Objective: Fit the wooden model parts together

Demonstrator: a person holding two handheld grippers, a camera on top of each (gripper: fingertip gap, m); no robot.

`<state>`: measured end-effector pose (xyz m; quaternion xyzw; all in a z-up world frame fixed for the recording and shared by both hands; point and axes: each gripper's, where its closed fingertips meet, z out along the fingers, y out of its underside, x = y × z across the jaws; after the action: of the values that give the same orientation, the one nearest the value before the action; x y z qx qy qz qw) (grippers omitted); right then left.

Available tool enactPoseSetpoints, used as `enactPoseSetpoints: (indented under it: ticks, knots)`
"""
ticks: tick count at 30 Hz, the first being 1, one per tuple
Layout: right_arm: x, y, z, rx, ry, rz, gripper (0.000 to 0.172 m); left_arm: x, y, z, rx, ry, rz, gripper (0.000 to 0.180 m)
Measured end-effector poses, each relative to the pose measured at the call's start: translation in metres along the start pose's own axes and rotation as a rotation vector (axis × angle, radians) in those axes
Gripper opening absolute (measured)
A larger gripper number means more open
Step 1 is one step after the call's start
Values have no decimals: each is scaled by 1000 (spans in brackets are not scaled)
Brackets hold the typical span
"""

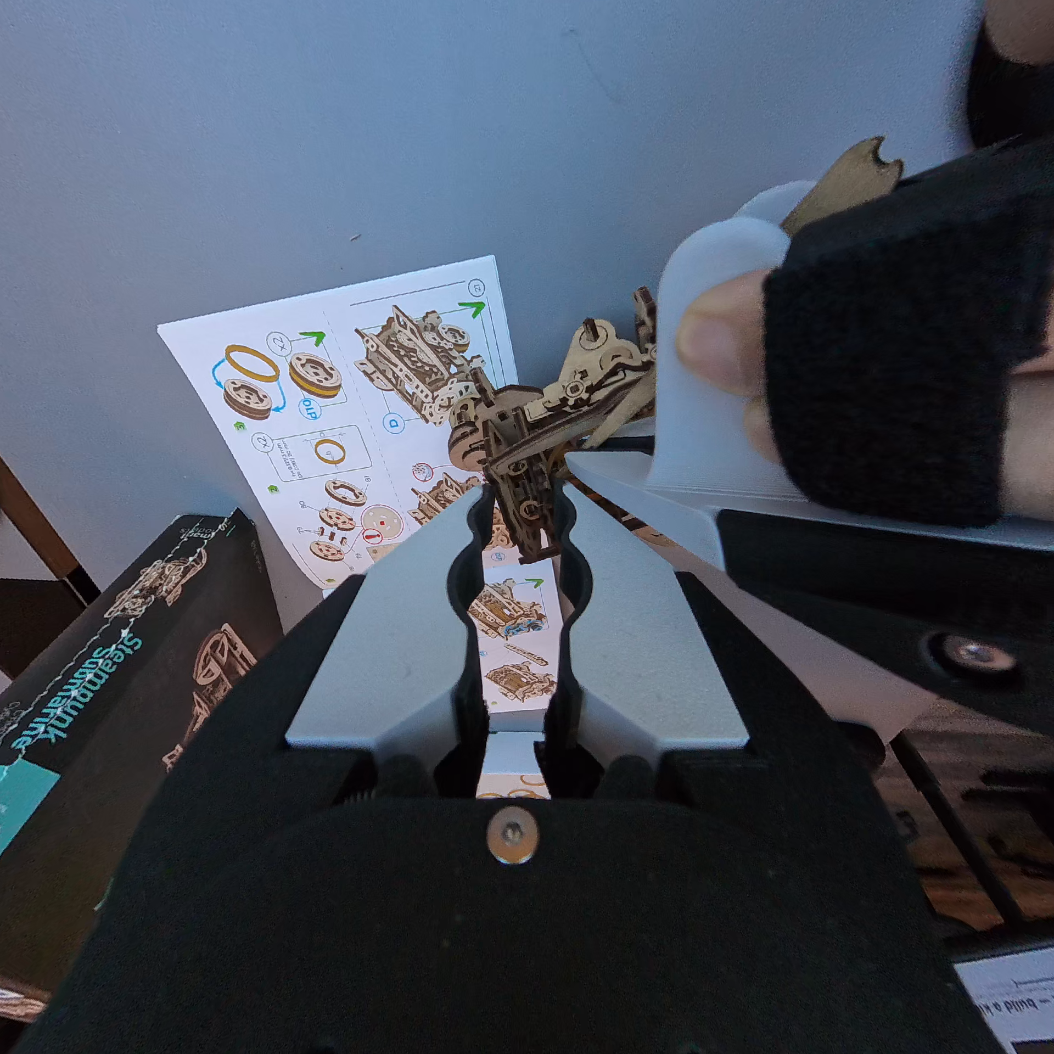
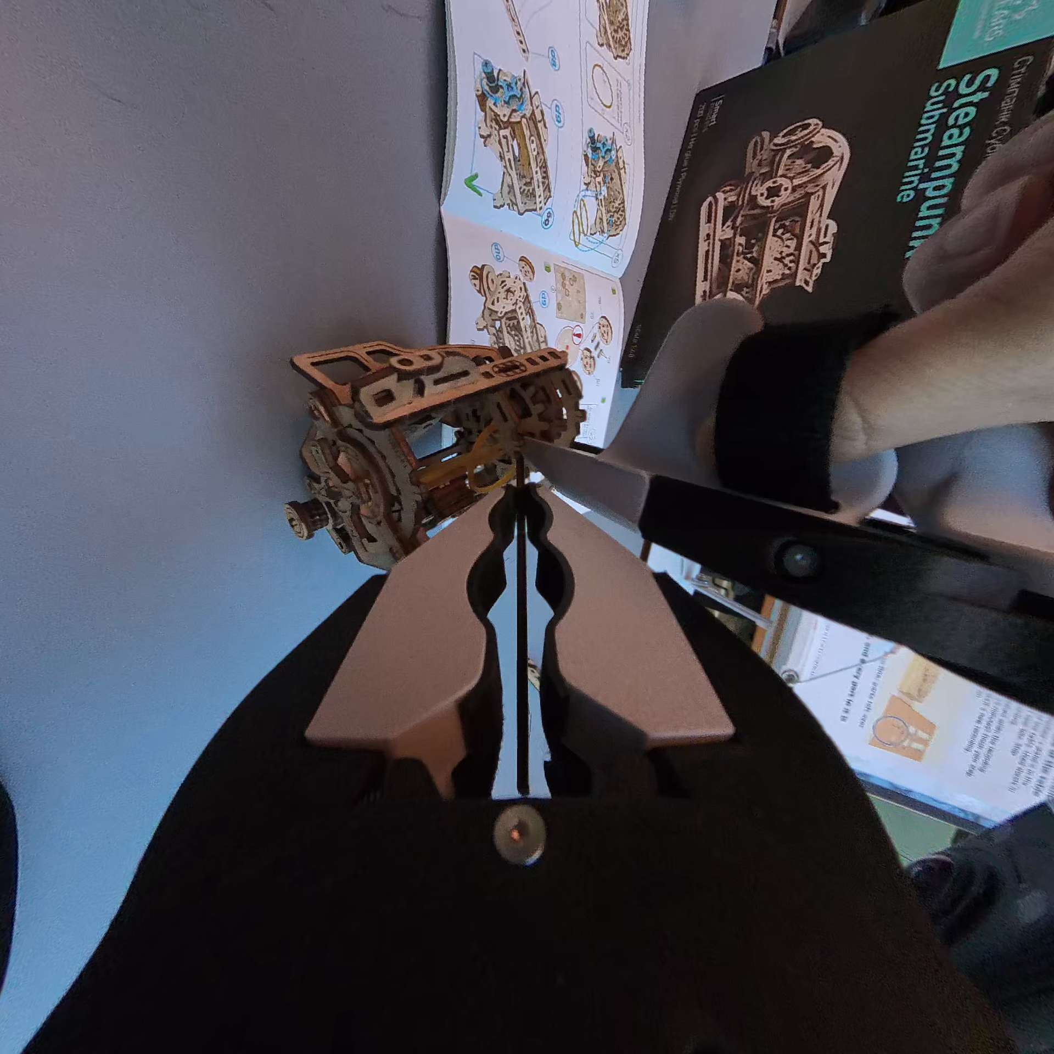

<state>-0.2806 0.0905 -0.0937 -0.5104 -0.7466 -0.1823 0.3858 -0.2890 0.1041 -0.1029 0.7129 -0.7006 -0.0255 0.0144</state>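
Note:
The wooden model [image 1: 513, 433], a half-built body of gears and frames, hangs above the grey table. My left gripper [image 1: 522, 496] is shut on its lower end, with both pads against the wood. In the right wrist view the model [image 2: 399, 433] shows a yellow rubber band [image 2: 485, 462] inside it, and the left gripper's finger [image 2: 582, 473] touches its gear end. My right gripper [image 2: 520, 493] is shut on a thin black rod [image 2: 521, 627] whose tip reaches the model by the rubber band. In the left wrist view the right gripper [image 1: 576, 463] comes in from the right with the rod [image 1: 624, 443].
An open instruction booklet [image 1: 319, 399] lies on the grey table [image 1: 285, 142] behind the model; it also shows in the right wrist view [image 2: 542, 171]. A black kit box [image 1: 142, 627] [image 2: 798, 199] lies beside it. A printed sheet [image 2: 912, 730] is at the right. A flat wooden piece [image 1: 844, 177] shows behind the right gripper. My two grippers' fingertips are within a few centimetres of each other.

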Motion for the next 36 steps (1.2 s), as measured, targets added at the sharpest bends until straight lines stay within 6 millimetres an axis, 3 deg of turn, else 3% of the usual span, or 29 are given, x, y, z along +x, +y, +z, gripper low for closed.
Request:
enactPoseSetpoints:
  ticks: [6,36]
  knots:
    - [4,1,-6,-30,86,-75,1,0,0,0,29,22,-10,18]
    - [3,1,1,-45,33,-93,1,1,1,1,72,65,-19,19]
